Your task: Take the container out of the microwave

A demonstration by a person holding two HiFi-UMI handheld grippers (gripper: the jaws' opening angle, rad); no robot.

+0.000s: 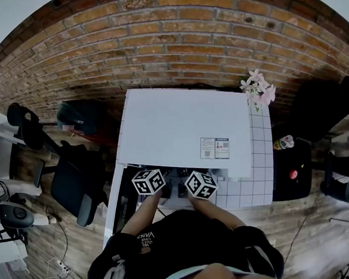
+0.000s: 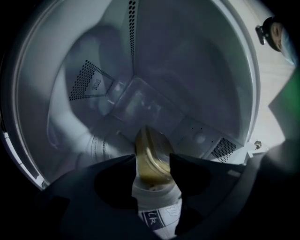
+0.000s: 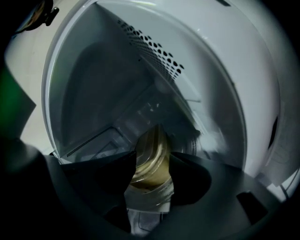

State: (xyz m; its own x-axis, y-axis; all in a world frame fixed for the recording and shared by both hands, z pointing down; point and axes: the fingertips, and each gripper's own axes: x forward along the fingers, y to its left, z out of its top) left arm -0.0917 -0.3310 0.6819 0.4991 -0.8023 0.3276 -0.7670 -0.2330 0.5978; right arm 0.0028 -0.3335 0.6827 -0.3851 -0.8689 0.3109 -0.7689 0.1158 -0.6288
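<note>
The white microwave [image 1: 181,127] stands on a tiled table, and both of my arms reach into its front. Only the marker cubes of the left gripper [image 1: 148,182] and the right gripper [image 1: 201,185] show in the head view. Inside the cavity a clear container [image 2: 150,150] with yellowish contents sits edge-on between the jaws of my left gripper [image 2: 153,157], whose tips touch its sides. In the right gripper view the same container [image 3: 152,157] lies between the jaws of my right gripper [image 3: 153,157], with both tips against it.
The microwave's door [image 1: 114,203] hangs open at the left. The white cavity walls [image 2: 197,70] close in around both grippers. A black office chair [image 1: 70,182] stands to the left; flowers [image 1: 258,88] and a bottle [image 1: 284,142] are on the right.
</note>
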